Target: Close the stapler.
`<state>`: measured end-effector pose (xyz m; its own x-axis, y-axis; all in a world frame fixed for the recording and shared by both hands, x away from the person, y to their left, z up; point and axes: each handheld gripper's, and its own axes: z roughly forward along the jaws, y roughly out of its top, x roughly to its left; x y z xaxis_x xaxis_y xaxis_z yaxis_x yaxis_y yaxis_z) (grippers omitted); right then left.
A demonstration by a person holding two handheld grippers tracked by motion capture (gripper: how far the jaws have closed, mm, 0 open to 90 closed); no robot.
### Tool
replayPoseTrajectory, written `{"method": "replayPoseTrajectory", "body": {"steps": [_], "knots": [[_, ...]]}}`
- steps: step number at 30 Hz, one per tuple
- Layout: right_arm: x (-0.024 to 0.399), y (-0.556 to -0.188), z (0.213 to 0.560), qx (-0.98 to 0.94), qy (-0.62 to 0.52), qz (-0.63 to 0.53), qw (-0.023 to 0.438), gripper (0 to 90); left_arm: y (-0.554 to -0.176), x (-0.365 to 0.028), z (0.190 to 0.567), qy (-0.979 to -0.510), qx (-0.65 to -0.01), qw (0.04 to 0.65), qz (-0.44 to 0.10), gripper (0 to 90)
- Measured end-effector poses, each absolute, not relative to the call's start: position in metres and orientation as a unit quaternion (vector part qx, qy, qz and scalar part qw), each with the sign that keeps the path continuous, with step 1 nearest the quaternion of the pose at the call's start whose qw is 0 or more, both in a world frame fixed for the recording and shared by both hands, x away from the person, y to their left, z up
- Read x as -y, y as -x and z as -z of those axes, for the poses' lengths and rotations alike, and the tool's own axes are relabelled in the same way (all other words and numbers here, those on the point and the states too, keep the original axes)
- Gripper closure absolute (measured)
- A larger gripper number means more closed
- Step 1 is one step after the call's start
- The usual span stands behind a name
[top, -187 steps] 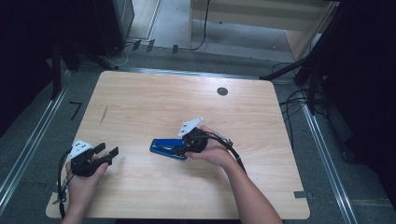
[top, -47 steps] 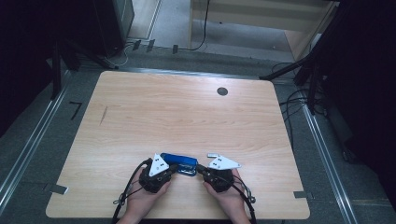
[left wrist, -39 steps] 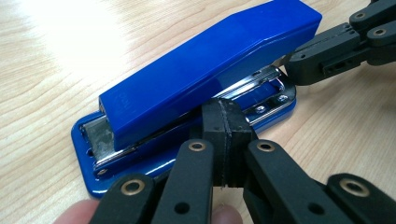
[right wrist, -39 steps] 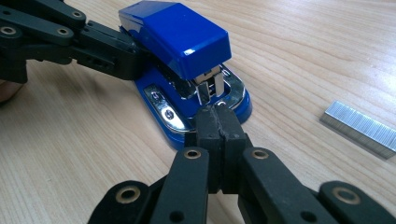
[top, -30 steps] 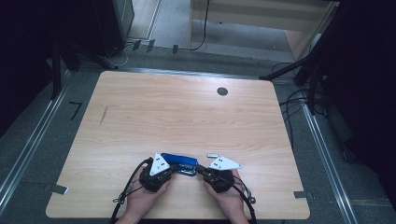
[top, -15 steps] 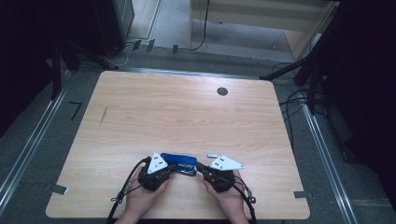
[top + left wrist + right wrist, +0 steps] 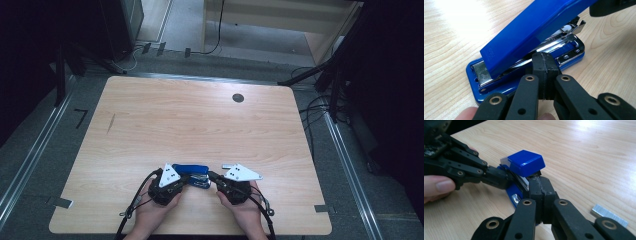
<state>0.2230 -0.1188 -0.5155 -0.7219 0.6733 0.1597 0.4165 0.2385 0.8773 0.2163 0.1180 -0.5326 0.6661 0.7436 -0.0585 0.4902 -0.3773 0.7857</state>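
A: At the near edge of the worktop, on the left, the left claw sits clenched, its two pads pressed flat together with nothing between them. Its tip is pushed against the side of the blue stapler, right at the metal staple rail.

B: Why there?

A: My reading is that it pins the base down so the stapler cannot slide. The blue top cover is lifted at an angle and the rail lies exposed, as for loading.

B: And further right?

A: The right claw is also clenched on nothing, its tip tucked just under the raised end of the cover, seemingly propping or levering it up. Right of both, a strip of staples lies loose on the wood, near the stapler but apart from it, probably waiting to go into the rail.

B: Anything unclear?

A: Plenty. From the high view the hands and the grey plates cover most of the stapler. Whether the rail already holds staples I cannot tell, and the stapler's rear hinge is cut off in the left gripper view.
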Motion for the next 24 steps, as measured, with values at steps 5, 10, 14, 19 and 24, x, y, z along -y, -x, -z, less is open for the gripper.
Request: {"method": "replayPoseTrajectory", "body": {"steps": [5,10,14,19,24], "knots": [[0.116,-0.224,0.509,-0.775,-0.344,-0.513,0.129,90.0,-0.216,-0.118,0.533,-0.816,-0.378,0.410,-0.154,90.0],[0.111,-0.225,0.500,-0.773,-0.339,-0.520,0.133,90.0,-0.216,-0.118,0.533,-0.816,-0.378,0.410,-0.155,90.0],[0.110,-0.226,0.498,-0.771,-0.341,-0.521,0.134,90.0,-0.216,-0.118,0.533,-0.815,-0.377,0.411,-0.155,90.0],[0.109,-0.227,0.496,-0.771,-0.339,-0.523,0.132,90.0,-0.216,-0.117,0.533,-0.816,-0.377,0.410,-0.156,90.0],[0.105,-0.228,0.492,-0.769,-0.335,-0.529,0.129,90.0,-0.216,-0.117,0.533,-0.816,-0.376,0.409,-0.159,90.0]]}}
